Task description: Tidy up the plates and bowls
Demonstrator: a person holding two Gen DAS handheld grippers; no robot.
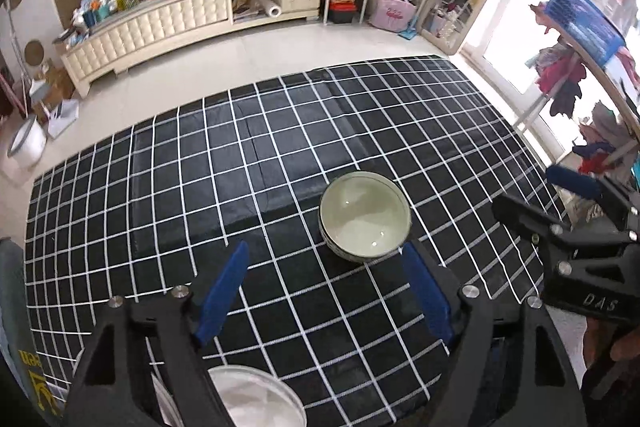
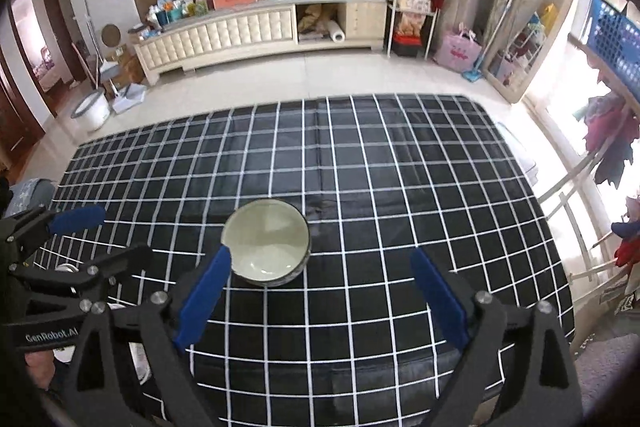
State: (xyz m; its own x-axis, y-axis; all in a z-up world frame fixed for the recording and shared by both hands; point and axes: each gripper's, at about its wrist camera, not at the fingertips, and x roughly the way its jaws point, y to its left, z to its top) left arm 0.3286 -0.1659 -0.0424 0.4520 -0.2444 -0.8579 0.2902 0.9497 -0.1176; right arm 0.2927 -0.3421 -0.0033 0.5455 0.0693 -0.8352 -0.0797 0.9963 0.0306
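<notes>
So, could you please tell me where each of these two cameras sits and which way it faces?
Left wrist: on the left gripper, above the black checked tablecloth, facing the cream cabinet; own open blue fingers, right gripper alongside.
Right wrist: on the right gripper, same direction; own open fingers, left gripper alongside.
Shared: pale green ceramic bowl, tablecloth, cabinet.

A pale green bowl [image 1: 365, 217] with a dark patterned outer wall sits upright and empty on the black, white-gridded tablecloth [image 1: 240, 155], right of centre in the left wrist view and just left of centre in the right wrist view [image 2: 266, 242]. A white dish [image 1: 256, 401], partly hidden, lies at the bottom edge of the left view.
</notes>
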